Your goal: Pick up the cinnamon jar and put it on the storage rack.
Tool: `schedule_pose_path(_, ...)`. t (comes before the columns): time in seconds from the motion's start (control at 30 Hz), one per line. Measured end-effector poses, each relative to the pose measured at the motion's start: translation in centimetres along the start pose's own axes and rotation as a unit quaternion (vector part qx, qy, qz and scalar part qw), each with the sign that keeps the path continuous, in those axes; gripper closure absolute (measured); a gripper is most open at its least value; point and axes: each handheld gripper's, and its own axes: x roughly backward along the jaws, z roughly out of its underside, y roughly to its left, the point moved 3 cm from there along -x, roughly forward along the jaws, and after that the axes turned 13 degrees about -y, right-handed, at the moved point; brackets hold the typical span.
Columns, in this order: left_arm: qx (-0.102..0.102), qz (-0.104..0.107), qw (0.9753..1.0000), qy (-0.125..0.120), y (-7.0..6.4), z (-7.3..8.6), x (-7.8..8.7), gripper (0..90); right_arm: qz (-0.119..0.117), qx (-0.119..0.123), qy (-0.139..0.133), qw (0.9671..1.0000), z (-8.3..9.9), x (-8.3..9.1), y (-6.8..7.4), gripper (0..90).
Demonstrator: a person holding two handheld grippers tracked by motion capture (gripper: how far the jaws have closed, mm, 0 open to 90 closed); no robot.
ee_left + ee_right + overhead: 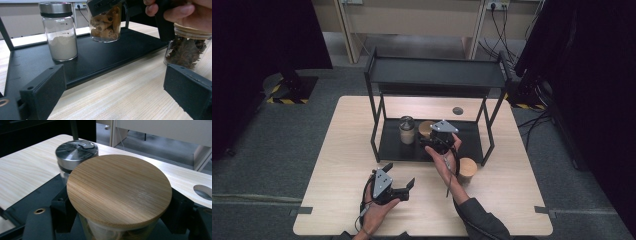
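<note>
your right hand (446,159) reaches forward, palm turned up, from the near edge of the table (337,165) to the lower tray of the black rack (397,147). the right gripper (435,141) it carries sits over the tray's middle, with the grey plate on top. its jaws stand on either side of the wooden-lidded jar of rolled sticks (119,192), close against the glass just under the lid; they look clamped on it, though the contact itself is hidden by the lid. in the left gripper view that jar (105,23) hangs tilted with its base just clear of the tray, near the tray's far edge.

just beside it, toward the tray's left end, the steel-capped jar of white powder (61,31) stands upright on the tray. a second wooden-lidded jar, holding star anise (186,48), stands on the table just off the tray's front right corner, under your right forearm.

your left hand (379,205) rests low near the table's near edge, wrist bent. the left gripper (399,177) points toward the rack, jaws wide apart and holding nothing.
</note>
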Motion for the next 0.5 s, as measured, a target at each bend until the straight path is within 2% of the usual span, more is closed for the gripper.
schedule_pose_path(0.5, 0.0, 0.0, 1.0, 0.0, 0.0, 0.0, 0.0, 3.8, 0.025, -0.001, 0.004, 0.9997, 0.5, -1.6, 0.1, 26.0)
